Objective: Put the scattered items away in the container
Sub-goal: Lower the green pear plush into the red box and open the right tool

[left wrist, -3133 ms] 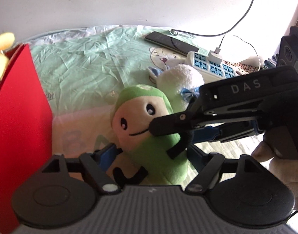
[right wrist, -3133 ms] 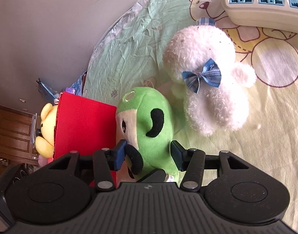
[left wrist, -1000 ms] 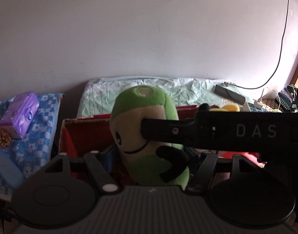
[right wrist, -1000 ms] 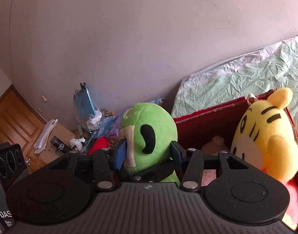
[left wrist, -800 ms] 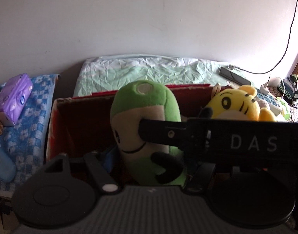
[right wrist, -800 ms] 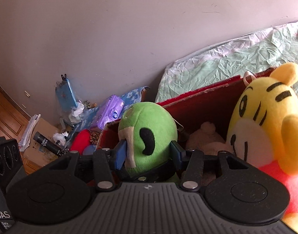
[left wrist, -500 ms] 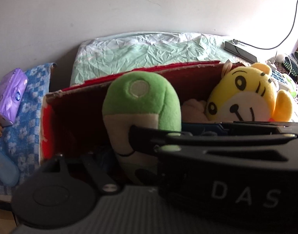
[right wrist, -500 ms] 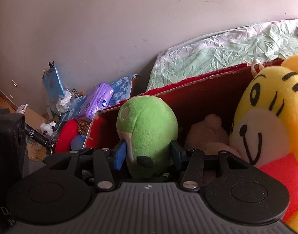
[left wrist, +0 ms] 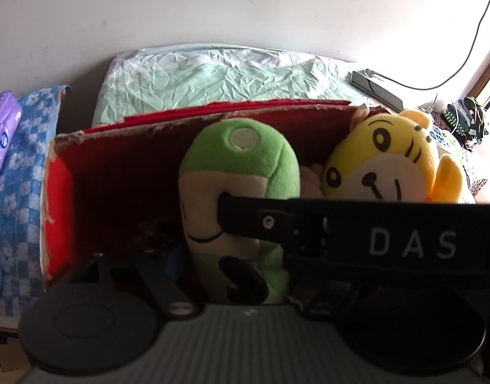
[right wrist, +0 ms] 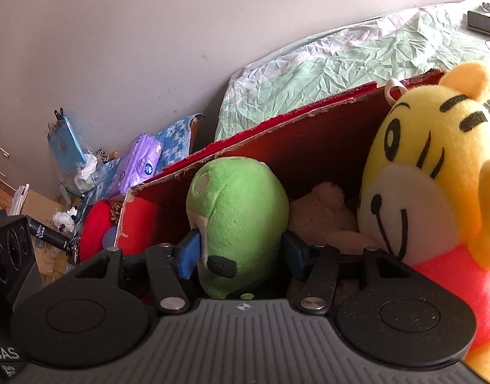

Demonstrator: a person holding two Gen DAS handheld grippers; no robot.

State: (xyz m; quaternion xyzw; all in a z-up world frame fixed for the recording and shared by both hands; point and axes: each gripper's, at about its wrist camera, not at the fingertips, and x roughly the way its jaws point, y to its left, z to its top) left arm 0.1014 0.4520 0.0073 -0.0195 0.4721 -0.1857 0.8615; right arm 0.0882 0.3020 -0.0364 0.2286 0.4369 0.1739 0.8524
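Observation:
The green plush (left wrist: 241,160) stands upright inside the red cardboard box (left wrist: 117,176), left of a yellow tiger plush (left wrist: 382,166). My left gripper (left wrist: 235,265) reaches around its lower body. The left pad lies against its side in shadow, and the right finger is hidden behind the other gripper. My right gripper (right wrist: 241,252) has the green plush (right wrist: 238,198) between its blue pads. These jaws are opening, and the pads still touch both sides. In the left wrist view the right gripper's black finger (left wrist: 241,214) crosses the plush's face.
A beige plush (right wrist: 322,214) lies low in the box (right wrist: 325,128) beside the tiger (right wrist: 430,172). Behind the box is a green sheet (left wrist: 229,76) with a dark phone (left wrist: 376,91) and a cable. At the left are a purple tissue pack (right wrist: 139,163) and floor clutter.
Both grippers tipped downward and carried the green plush from above the rim down into the box, beside the yellow tiger. The right pads have spread slightly.

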